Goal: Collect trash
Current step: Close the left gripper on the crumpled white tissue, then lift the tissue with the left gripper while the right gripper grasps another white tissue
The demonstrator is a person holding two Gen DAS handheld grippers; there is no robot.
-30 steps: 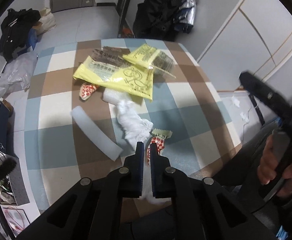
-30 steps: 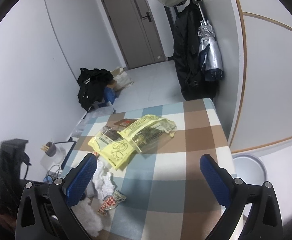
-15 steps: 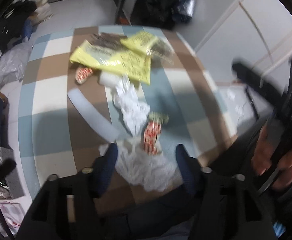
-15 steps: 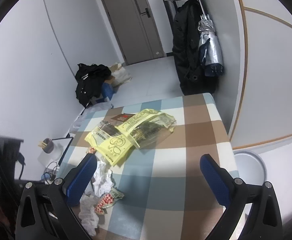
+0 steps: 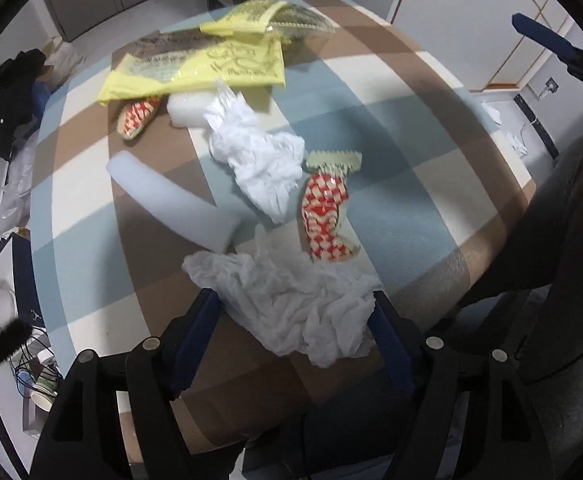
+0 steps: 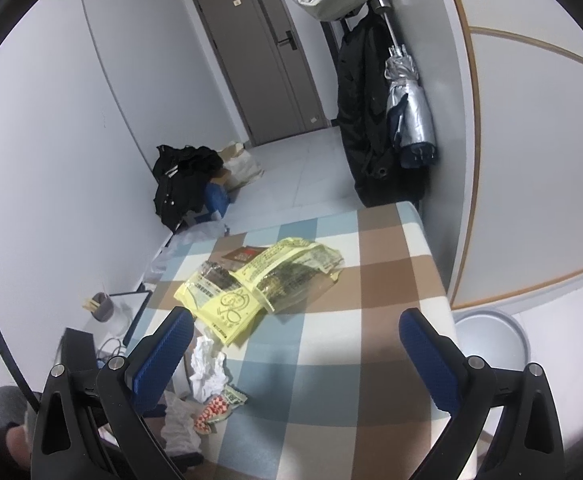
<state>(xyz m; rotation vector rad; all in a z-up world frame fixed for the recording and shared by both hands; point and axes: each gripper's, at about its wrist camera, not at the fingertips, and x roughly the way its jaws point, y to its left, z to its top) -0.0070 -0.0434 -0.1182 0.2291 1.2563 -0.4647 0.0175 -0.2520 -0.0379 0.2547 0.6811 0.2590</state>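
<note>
My left gripper (image 5: 293, 322) stands spread, its jaws having just been opening, and a crumpled white tissue (image 5: 291, 300) lies between them at the bottom centre of the left wrist view, on the checked tablecloth (image 5: 391, 128) close to the table's near edge. The pads flank it without pressing. My right gripper (image 6: 295, 344) is also released, with nothing between its jaws, hanging over the cloth.

I judge the tissue feather-light, soft and loose: it will collapse under a squeeze, so I should close across its thick middle bunch, not a stray flap that could tear or slip out. Just beyond it lie a red-and-white checked wrapper (image 5: 325, 216), a second tissue wad (image 5: 259, 160), a white foam strip (image 5: 171, 200) and yellow bags (image 5: 203, 68) toward the top of the frame.

A grey bin (image 6: 491, 340) sits at lower right of the right wrist view, its inside hard to make out. The tissue's underside and near edge are hidden behind my own fingers.
</note>
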